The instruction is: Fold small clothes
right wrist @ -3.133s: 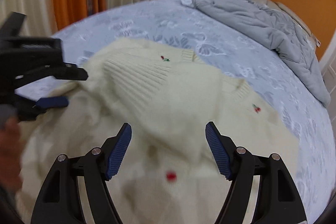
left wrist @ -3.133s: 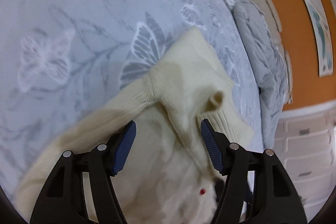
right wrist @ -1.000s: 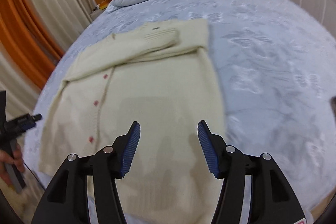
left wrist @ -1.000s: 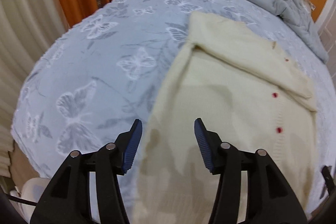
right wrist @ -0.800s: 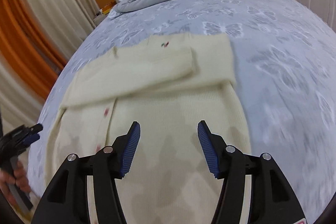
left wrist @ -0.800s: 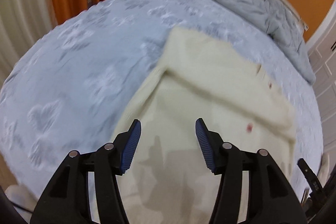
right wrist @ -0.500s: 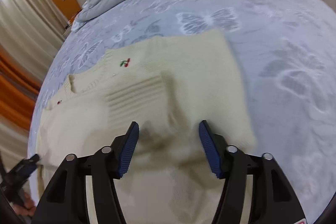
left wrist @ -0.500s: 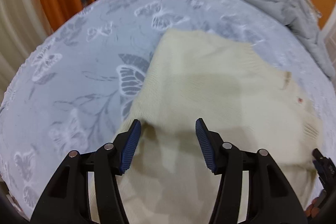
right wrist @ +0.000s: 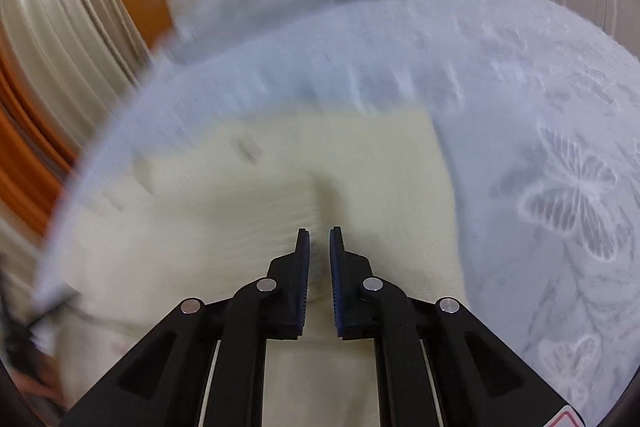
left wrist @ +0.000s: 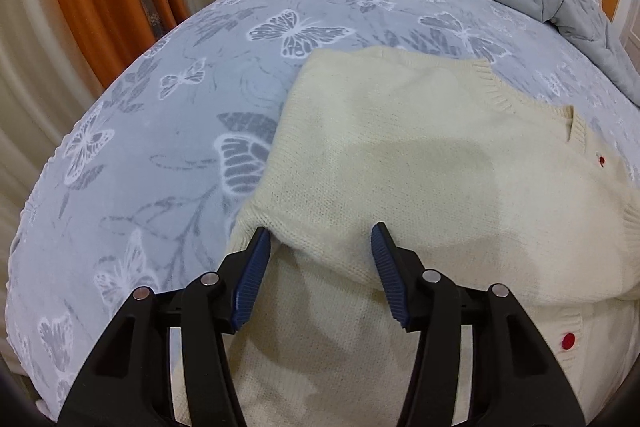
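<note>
The right gripper (right wrist: 319, 239) is pinched shut on a fold of the cream knitted cardigan (left wrist: 420, 167); the left gripper (left wrist: 318, 243) stands half open astride a folded edge. The cardigan lies near the foot edge of the blue-grey butterfly-patterned bedspread (left wrist: 180, 115). Soft, light and stretchy, it likely sags unless lifted by thick doubled edges, clear of its red buttons (left wrist: 568, 340).

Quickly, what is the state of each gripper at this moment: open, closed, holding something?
Left gripper: open over the cream cardigan, gripping nothing.
Right gripper: closed, pinching a fold of the cardigan.
</note>
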